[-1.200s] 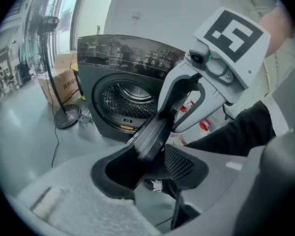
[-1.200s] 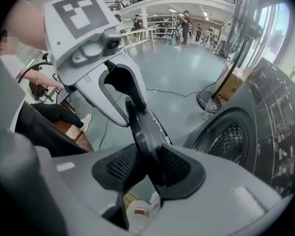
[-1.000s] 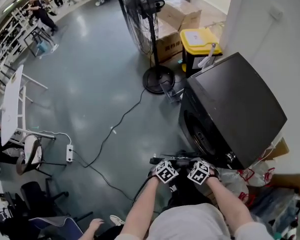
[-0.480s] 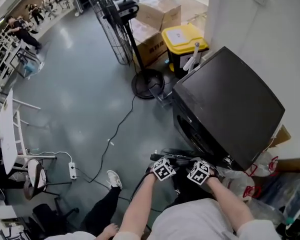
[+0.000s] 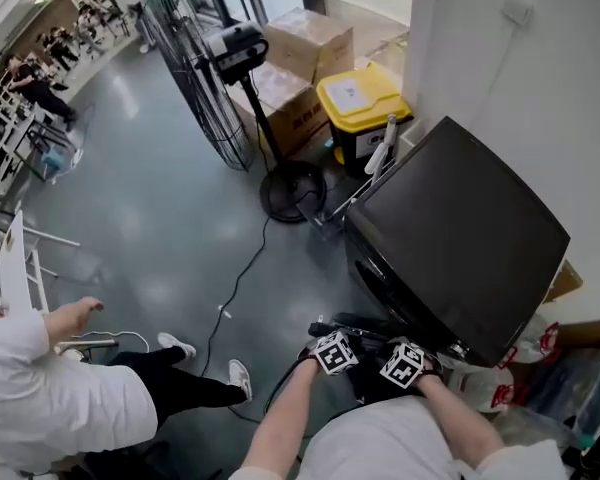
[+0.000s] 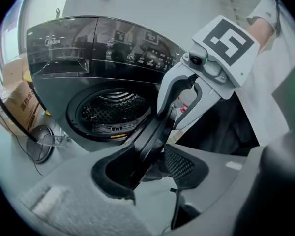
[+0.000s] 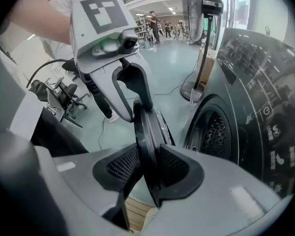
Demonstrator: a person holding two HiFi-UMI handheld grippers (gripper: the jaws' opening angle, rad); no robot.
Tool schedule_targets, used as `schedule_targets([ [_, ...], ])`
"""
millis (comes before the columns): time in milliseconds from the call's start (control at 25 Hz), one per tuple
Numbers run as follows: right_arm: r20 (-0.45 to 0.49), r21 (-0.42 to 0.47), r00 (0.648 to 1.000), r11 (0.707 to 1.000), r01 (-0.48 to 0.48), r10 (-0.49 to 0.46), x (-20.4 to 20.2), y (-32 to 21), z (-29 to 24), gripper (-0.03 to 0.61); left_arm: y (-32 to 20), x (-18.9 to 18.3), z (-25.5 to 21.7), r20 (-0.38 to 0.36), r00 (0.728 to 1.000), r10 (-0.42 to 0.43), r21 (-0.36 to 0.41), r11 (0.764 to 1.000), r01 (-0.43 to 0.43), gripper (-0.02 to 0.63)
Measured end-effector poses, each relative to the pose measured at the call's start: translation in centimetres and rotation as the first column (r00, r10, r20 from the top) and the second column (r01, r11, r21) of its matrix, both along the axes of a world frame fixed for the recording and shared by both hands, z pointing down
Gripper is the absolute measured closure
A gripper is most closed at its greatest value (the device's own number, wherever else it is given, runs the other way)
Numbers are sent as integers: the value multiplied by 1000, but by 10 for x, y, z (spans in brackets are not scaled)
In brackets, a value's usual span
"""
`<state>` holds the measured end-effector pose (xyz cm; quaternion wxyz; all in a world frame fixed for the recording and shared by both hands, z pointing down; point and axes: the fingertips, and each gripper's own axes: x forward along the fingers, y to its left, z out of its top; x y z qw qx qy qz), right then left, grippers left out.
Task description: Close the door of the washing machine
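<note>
Left gripper [image 6: 150, 168] fingers clamped on open door [image 6: 157, 129] edge; right gripper [image 7: 146, 167] fingers pinch same door. Washing machine [image 5: 460, 233] drum [image 6: 113, 109] at 10 o'clock of left gripper.

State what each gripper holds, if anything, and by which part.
Both the left gripper and the right gripper clamp the open door by its outer rim.

The washing machine [image 5: 460, 238] stands at your right, against the wall [image 5: 480, 68], its door [image 7: 148, 132] hanging open in front of it. Beyond it sits the bin [image 5: 358, 96]; boxes [image 5: 305, 43] and fan [image 5: 235, 46] lie left of that.
</note>
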<state>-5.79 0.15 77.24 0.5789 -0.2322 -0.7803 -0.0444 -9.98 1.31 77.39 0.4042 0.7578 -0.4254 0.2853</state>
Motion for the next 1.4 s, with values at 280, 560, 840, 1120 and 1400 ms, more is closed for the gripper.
schedule_targets([
  [280, 12, -20, 992, 992, -126, 126, -13, -11, -1, 433, -17, -15, -5, -52, 997, 65, -17, 998, -66, 430],
  [560, -2, -6, 969, 969, -248, 248, -26, -37, -1, 431, -47, -29, -1, -12, 996, 88, -4, 996, -89, 417],
  [840, 16, 13, 938, 938, -347, 347, -35, -52, 1, 428, -67, -39, 0, 15, 991, 134, 29, 990, -135, 414],
  [1120, 0, 4, 905, 905, -425, 425, -42, -53, -3, 420, -63, -45, -5, -5, 985, 173, 15, 985, -173, 422],
  [1400, -8, 72, 820, 818, -571, 573, -46, -57, -1, 402, -45, -80, 7, 130, 972, 197, 1, 980, -199, 515],
])
